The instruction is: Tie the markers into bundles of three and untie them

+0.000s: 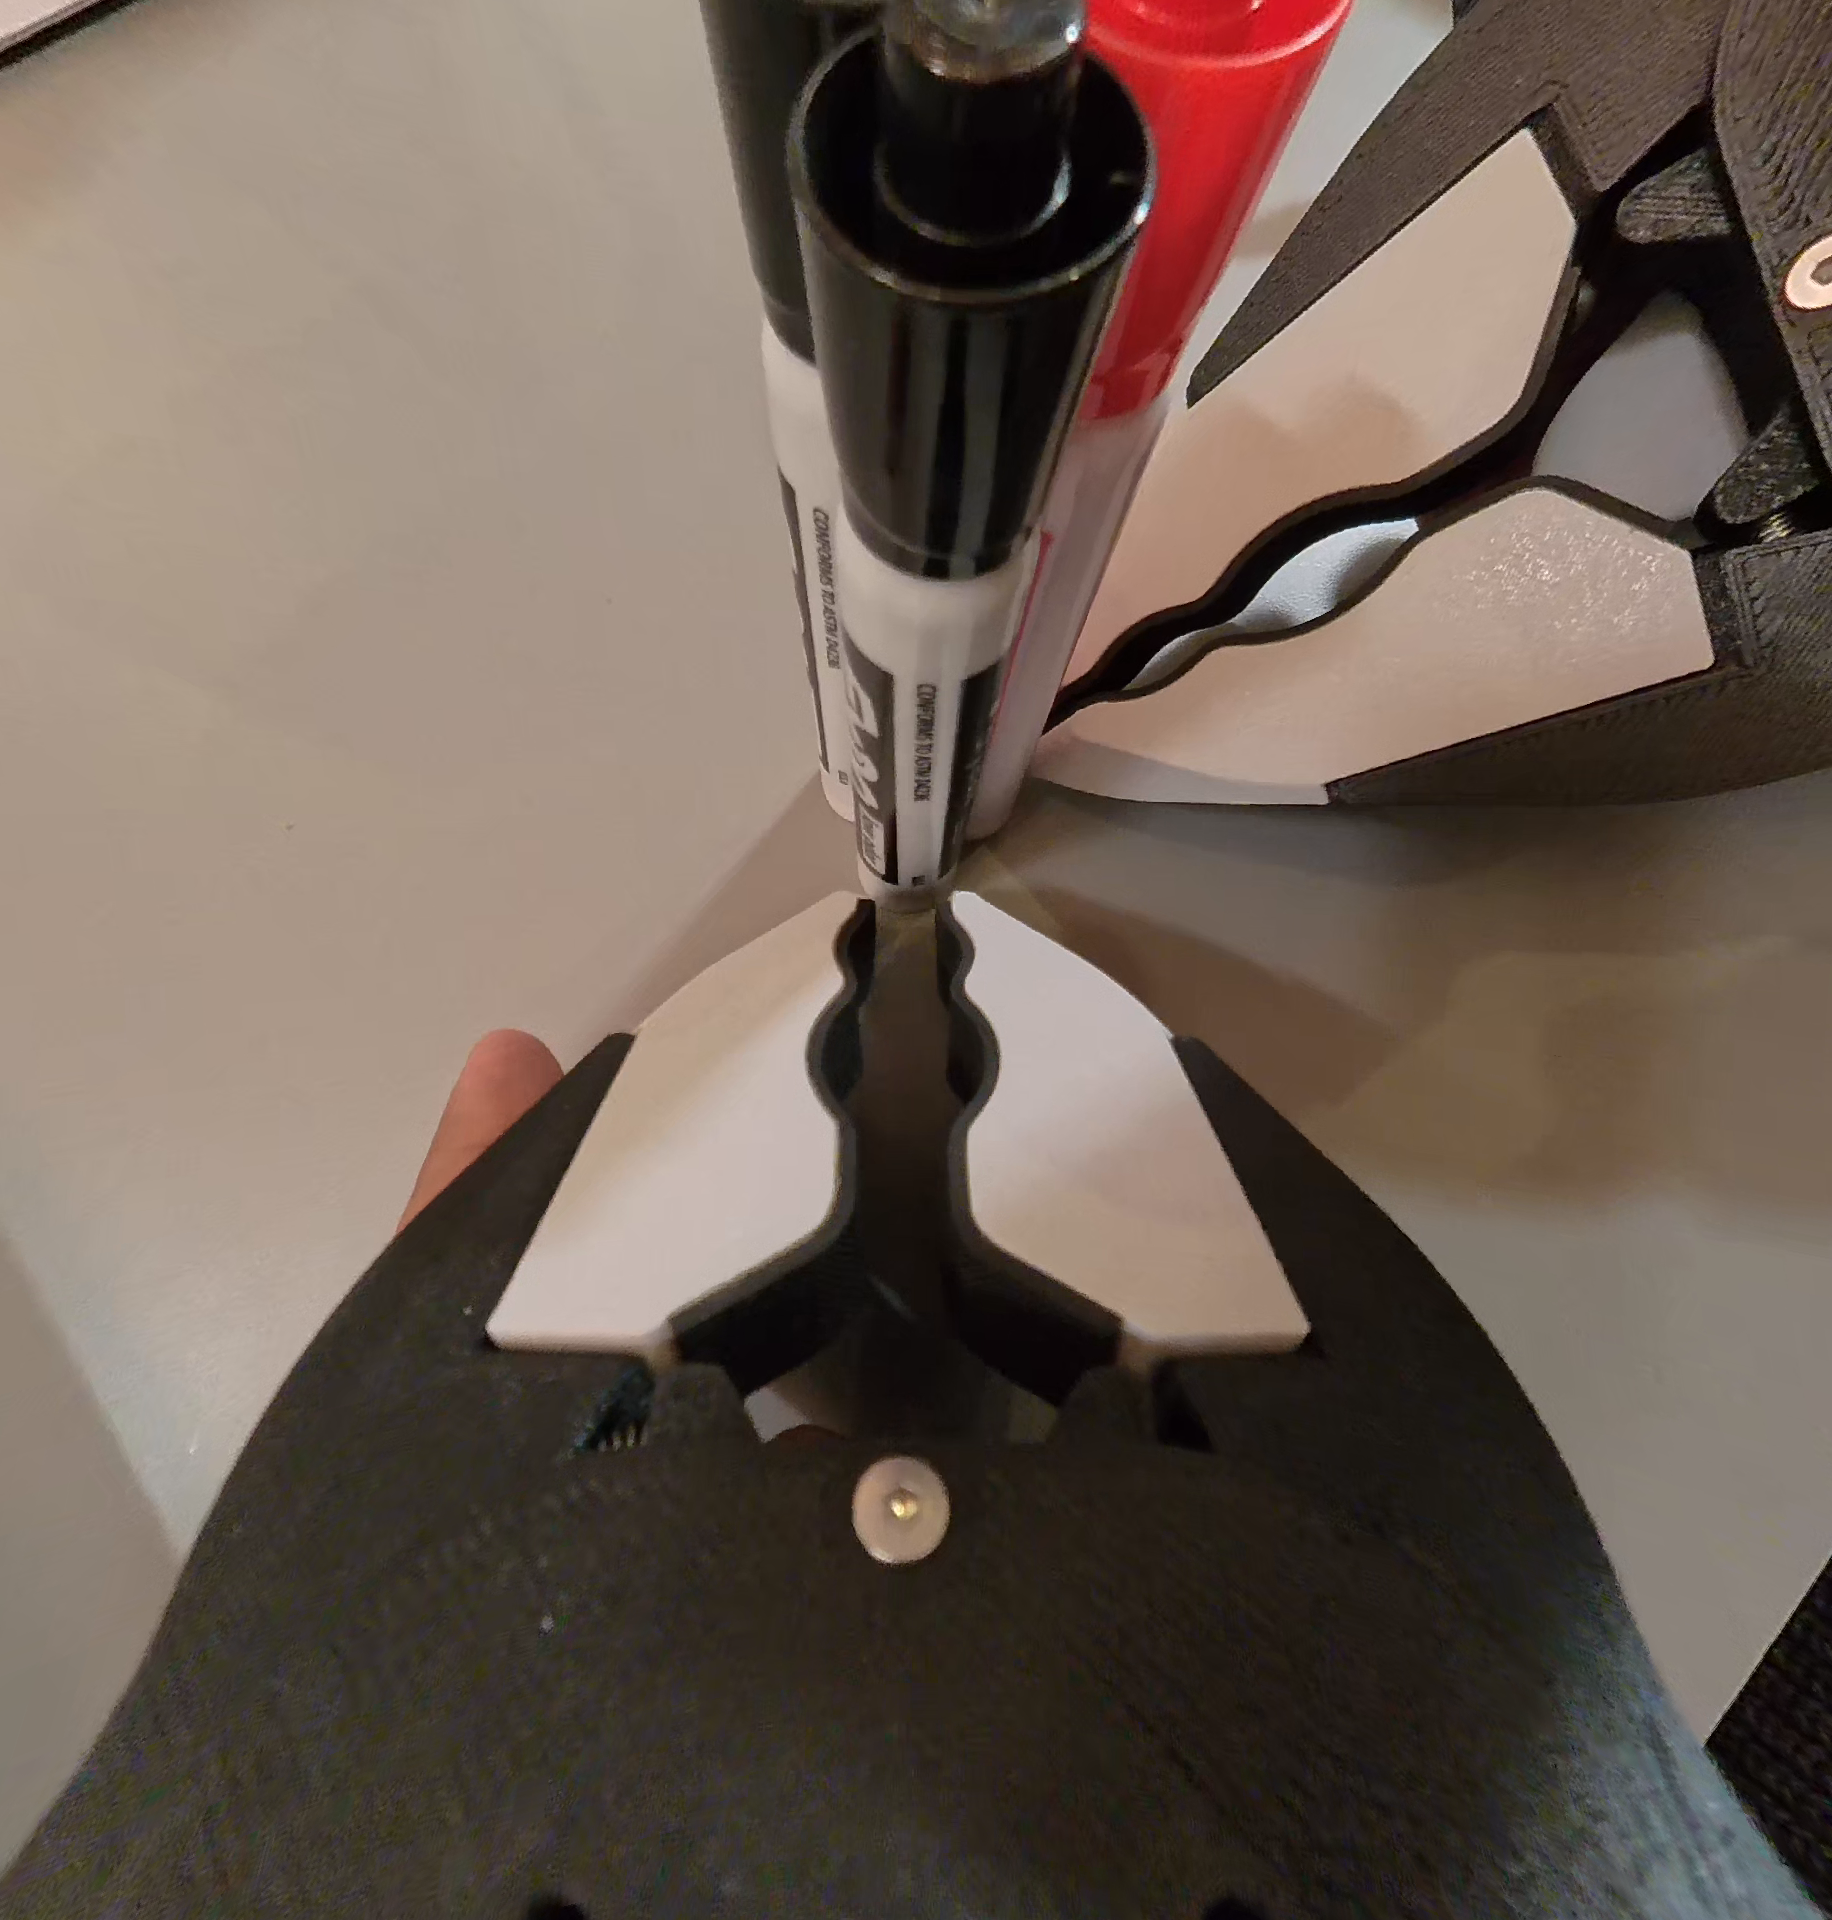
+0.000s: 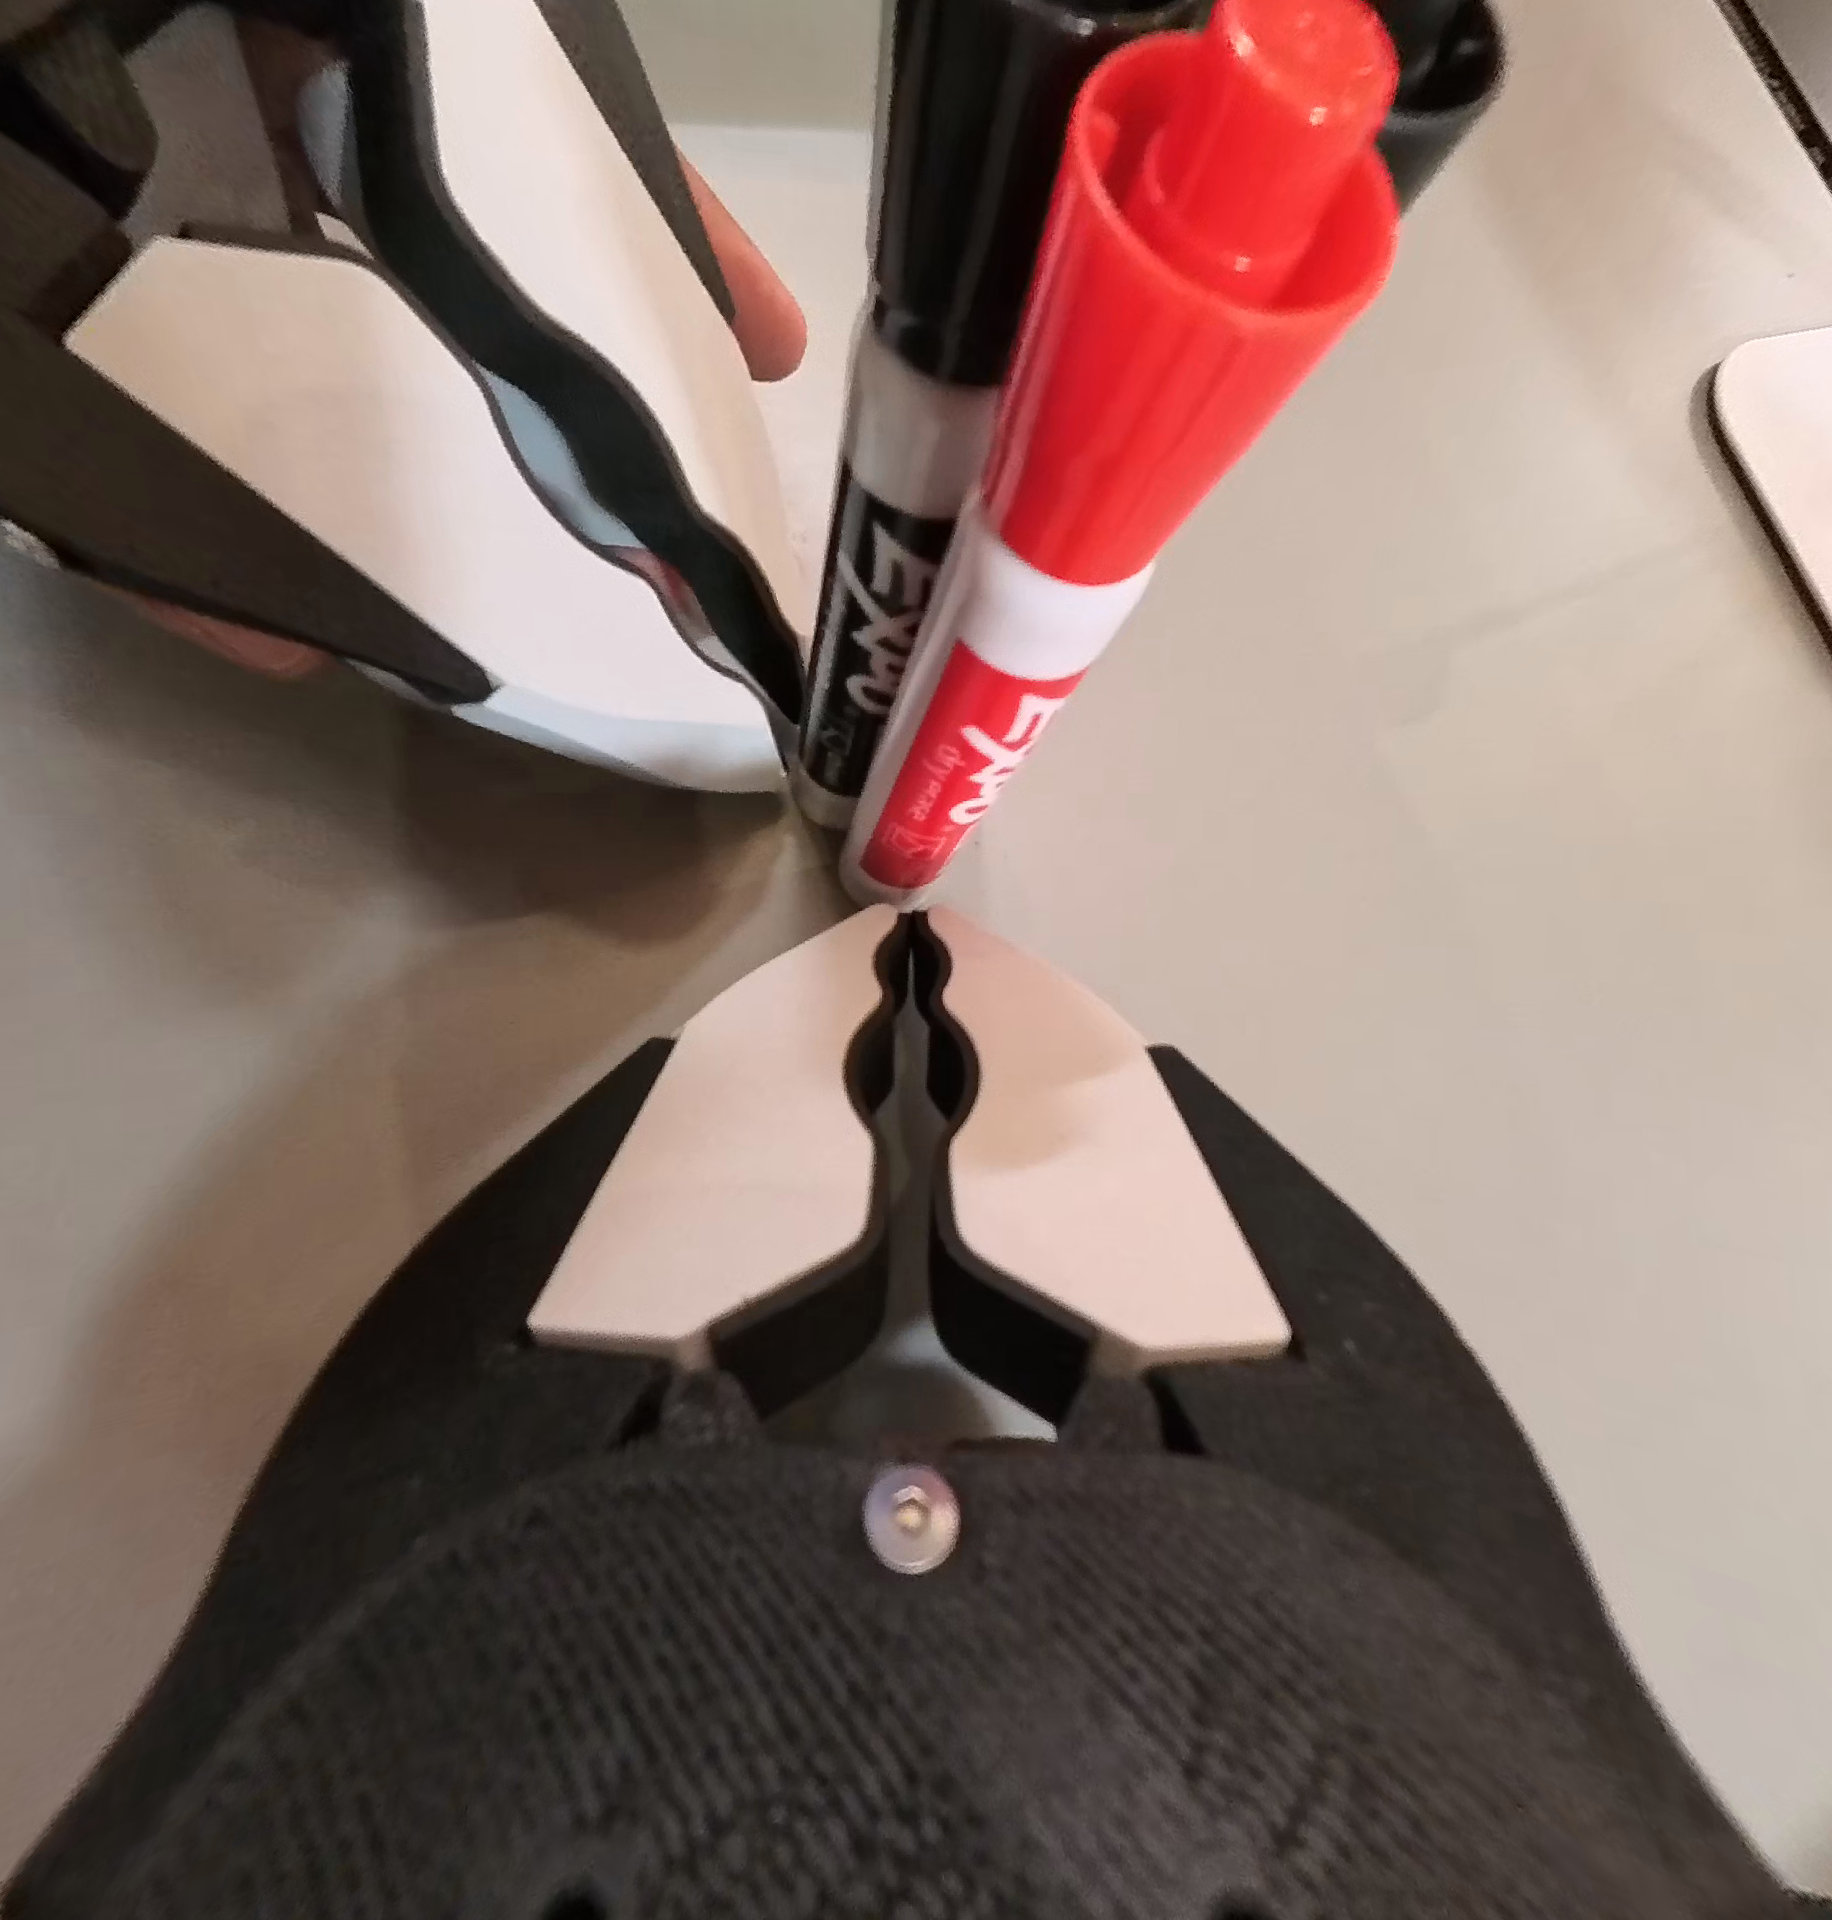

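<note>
Three markers stand upright and close together on the grey table: two black ones [image 1: 922, 436] [image 2: 891, 499] and a red one [image 1: 1182, 187] [image 2: 1099, 468]. My left gripper [image 1: 907, 906] is at their foot with its jaws almost together, pinching what looks like a thin tan rubber band [image 1: 907, 940]. My right gripper [image 2: 910, 914] is shut with its tips at the foot of the red marker, on the same thin band. Each gripper shows in the other's view: the right one [image 1: 1063, 717] and the left one [image 2: 782, 743].
A person's fingers [image 1: 486, 1101] [image 2: 756, 301] show behind the left gripper. A white flat board [image 2: 1805, 499] lies at the right edge of the table [image 1: 268, 623]. A pale box edge [image 1: 29, 1455] stands at the left. Left and right tips are no more than a few centimetres apart.
</note>
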Tool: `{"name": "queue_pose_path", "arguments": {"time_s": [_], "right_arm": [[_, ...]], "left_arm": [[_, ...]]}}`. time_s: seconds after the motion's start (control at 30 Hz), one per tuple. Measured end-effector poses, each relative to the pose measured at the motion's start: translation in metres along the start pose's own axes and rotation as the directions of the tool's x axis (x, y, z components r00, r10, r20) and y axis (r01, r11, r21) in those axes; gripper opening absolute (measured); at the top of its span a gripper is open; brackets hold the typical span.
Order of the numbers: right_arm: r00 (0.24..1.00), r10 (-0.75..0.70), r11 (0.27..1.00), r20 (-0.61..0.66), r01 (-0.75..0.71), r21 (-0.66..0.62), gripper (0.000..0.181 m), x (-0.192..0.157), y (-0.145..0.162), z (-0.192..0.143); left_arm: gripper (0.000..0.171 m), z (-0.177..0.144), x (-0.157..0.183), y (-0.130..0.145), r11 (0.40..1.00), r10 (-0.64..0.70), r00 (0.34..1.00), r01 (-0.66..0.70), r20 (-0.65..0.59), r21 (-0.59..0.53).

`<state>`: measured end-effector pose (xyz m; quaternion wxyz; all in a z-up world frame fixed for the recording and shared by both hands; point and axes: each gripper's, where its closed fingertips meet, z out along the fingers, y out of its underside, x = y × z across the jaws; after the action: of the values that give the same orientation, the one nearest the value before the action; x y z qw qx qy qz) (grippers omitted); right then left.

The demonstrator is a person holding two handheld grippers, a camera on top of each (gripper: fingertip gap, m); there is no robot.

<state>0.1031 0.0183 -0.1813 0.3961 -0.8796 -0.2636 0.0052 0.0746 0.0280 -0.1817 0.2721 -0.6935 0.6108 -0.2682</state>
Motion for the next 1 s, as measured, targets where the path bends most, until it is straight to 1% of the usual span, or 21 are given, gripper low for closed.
{"name": "queue_pose_path", "arguments": {"time_s": [0.33, 1.0], "right_arm": [[1.000, -0.009, 1.000, -0.010, 0.009, 0.002, 0.000, 0.0002, -0.0002, -0.0003], [1.000, -0.010, 1.000, -0.020, 0.010, 0.002, 0.000, 0.0019, 0.0013, -0.0015]], "left_arm": [[0.019, 0.0000, 0.0006, 0.0010, 1.000, 0.003, 1.000, -0.003, 0.002, -0.005], [0.023, -0.0002, 0.0005, 0.0016, 1.000, 0.000, 1.000, 0.000, 0.003, -0.006]]}}
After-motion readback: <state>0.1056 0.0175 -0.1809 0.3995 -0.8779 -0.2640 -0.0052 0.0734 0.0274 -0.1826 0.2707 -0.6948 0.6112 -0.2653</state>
